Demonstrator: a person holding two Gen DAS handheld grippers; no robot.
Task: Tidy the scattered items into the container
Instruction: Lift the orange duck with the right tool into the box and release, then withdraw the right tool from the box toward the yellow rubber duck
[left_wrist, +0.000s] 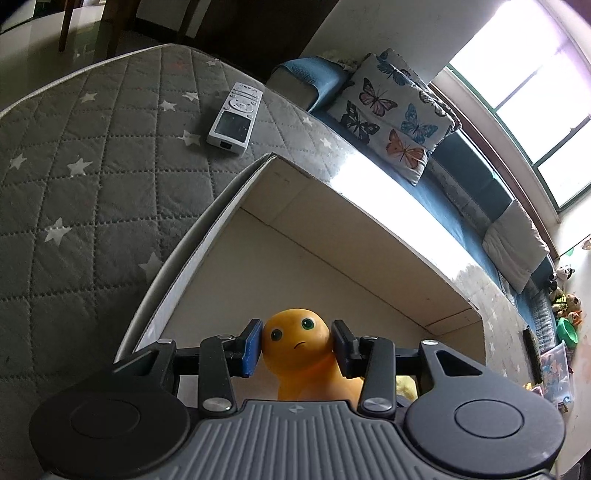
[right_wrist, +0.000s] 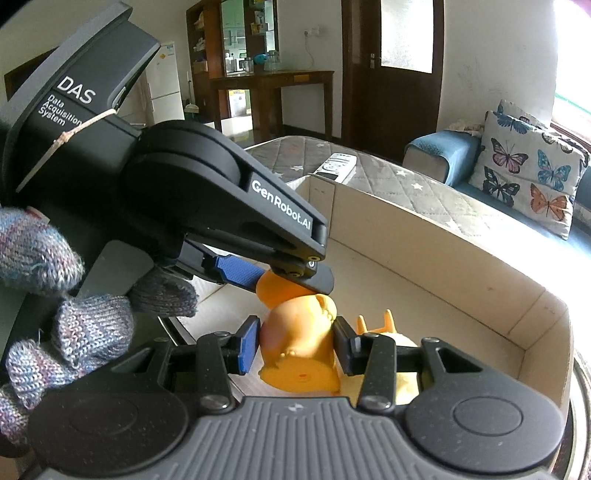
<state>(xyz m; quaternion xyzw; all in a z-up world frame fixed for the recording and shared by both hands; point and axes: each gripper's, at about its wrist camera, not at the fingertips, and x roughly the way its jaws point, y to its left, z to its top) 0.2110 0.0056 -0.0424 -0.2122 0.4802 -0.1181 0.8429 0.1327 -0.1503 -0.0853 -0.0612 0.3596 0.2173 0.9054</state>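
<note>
An orange rubber toy (left_wrist: 297, 341) with green eyes is held over the open cardboard box (left_wrist: 332, 206). My left gripper (left_wrist: 297, 345) is shut on its head. In the right wrist view the same toy (right_wrist: 299, 343) is upside down, and my right gripper (right_wrist: 297, 345) is shut on its body while the left gripper (right_wrist: 284, 278) clamps the head from above left. A second small yellow-orange toy (right_wrist: 388, 328) lies inside the box (right_wrist: 461, 266) beside it. A white remote control (left_wrist: 236, 116) lies on the grey star-pattern mattress beyond the box; it also shows in the right wrist view (right_wrist: 336, 166).
The grey quilted mattress (left_wrist: 92, 166) carries the box. A sofa with a butterfly cushion (left_wrist: 399, 110) runs along the right under a window. Stuffed toys (left_wrist: 567, 302) lie at the far right. A wooden desk and door (right_wrist: 391, 74) stand behind.
</note>
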